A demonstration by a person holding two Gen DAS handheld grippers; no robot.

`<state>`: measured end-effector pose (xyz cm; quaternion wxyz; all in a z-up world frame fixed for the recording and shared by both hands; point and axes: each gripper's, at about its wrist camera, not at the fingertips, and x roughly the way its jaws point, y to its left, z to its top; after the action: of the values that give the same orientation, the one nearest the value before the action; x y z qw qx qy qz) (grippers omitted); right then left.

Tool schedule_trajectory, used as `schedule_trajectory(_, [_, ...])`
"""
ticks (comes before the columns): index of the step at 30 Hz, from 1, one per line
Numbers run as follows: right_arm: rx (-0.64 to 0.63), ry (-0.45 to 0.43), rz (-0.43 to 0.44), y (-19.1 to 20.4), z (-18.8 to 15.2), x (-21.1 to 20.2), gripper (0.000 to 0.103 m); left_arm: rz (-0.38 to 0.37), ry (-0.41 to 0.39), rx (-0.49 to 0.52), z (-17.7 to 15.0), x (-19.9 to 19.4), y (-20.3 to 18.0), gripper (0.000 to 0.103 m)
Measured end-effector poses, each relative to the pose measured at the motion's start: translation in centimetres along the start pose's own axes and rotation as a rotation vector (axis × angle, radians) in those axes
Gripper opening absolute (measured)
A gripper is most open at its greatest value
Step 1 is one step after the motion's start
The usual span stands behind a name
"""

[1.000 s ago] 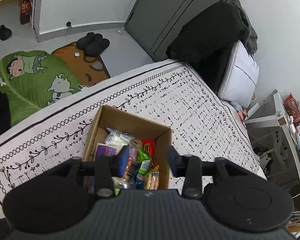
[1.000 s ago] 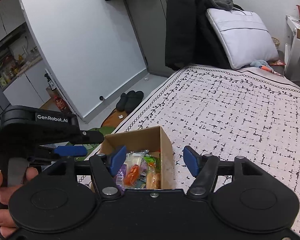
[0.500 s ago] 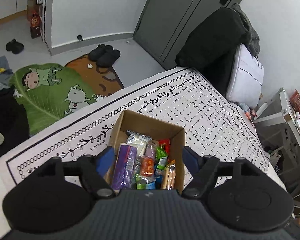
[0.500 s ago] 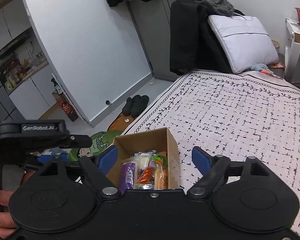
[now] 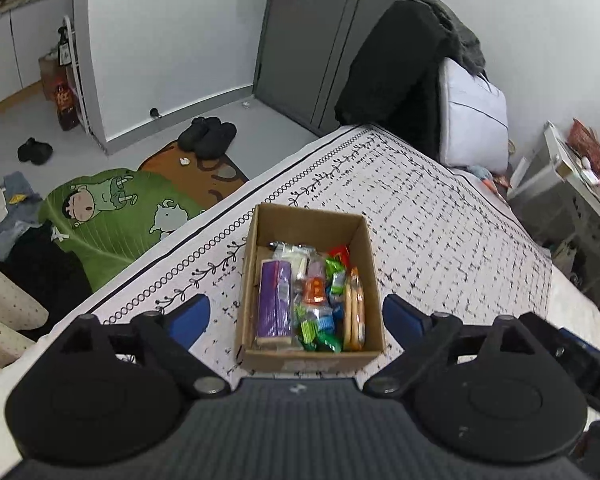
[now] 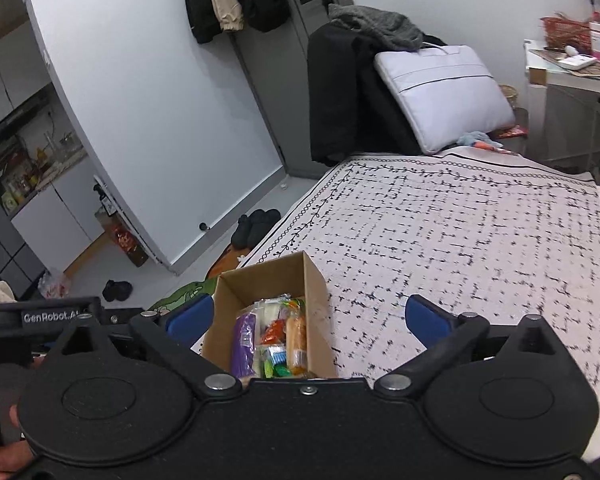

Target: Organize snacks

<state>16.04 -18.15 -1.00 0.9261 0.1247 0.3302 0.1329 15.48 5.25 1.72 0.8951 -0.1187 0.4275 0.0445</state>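
Both grippers hang spread wide above the bed, holding nothing. Between the blue fingers of the left gripper sits an open cardboard box on the patterned bedspread, just ahead of the tips. Inside it, a purple packet lies along the side nearest the left finger, a pale wrapped bar at its far end, an orange sachet and green and blue wrappers in the middle, and a long pack of biscuits against the wall nearest the right finger. A red wrapper shows at the far corner. From the right gripper, the same box lies ahead, between its fingers and closer to the left one.
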Motion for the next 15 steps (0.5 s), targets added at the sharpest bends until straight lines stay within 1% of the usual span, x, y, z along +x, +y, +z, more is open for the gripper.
schedule_trajectory(4, [-0.011,-0.006,-0.012,-0.2,-0.9,-1.9,0.103,-0.005,-0.017,0.035,-1.4,-1.7,-0.5,0.098])
schedule_trajectory(15, [-0.071,-0.035,-0.028,0.2,-3.2,-6.5,0.103,-0.008,-0.068,0.092,-4.7,-5.6,-1.6,0.1])
